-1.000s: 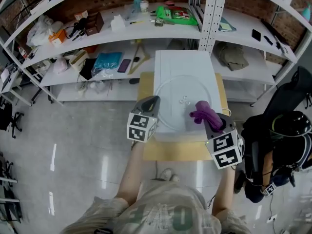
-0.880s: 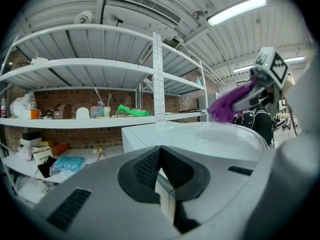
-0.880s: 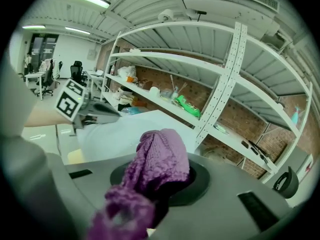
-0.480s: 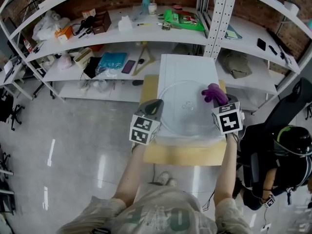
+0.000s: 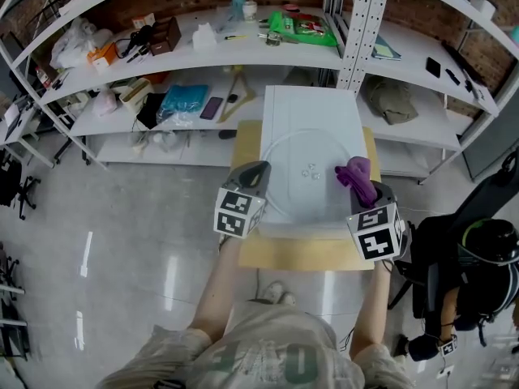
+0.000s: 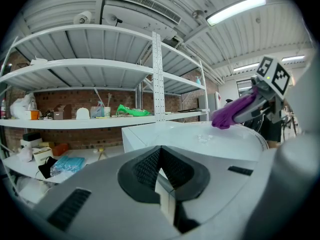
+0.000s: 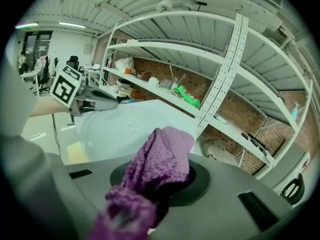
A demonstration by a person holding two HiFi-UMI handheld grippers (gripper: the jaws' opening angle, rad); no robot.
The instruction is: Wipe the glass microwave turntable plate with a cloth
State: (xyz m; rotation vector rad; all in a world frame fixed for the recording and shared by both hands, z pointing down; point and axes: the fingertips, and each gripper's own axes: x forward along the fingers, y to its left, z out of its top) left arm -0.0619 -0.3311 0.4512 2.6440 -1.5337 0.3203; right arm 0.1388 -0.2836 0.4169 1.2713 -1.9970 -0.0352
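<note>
The round glass plate (image 5: 296, 197) lies flat on a white appliance top (image 5: 312, 108). My left gripper (image 5: 258, 171) is at the plate's left rim, jaws shut with a pale edge between them. The right gripper (image 5: 362, 189) is over the plate's right side, shut on a purple cloth (image 5: 355, 173) that rests on the glass. In the left gripper view the cloth (image 6: 232, 111) hangs over the plate (image 6: 235, 141). The right gripper view shows the cloth (image 7: 160, 159) bulging out of the jaws, the plate (image 7: 115, 126) beyond it, and the left gripper (image 7: 95, 96) at the far rim.
A wooden table (image 5: 308, 254) carries the appliance. White shelves (image 5: 203, 55) packed with clutter stand behind, split by an upright post (image 5: 350, 31). A person in black (image 5: 478, 250) sits close on the right. Grey floor (image 5: 122, 258) lies to the left.
The right gripper carried the cloth from the plate's near right area out to its far right rim, then back toward me. The left gripper stayed at the left rim.
</note>
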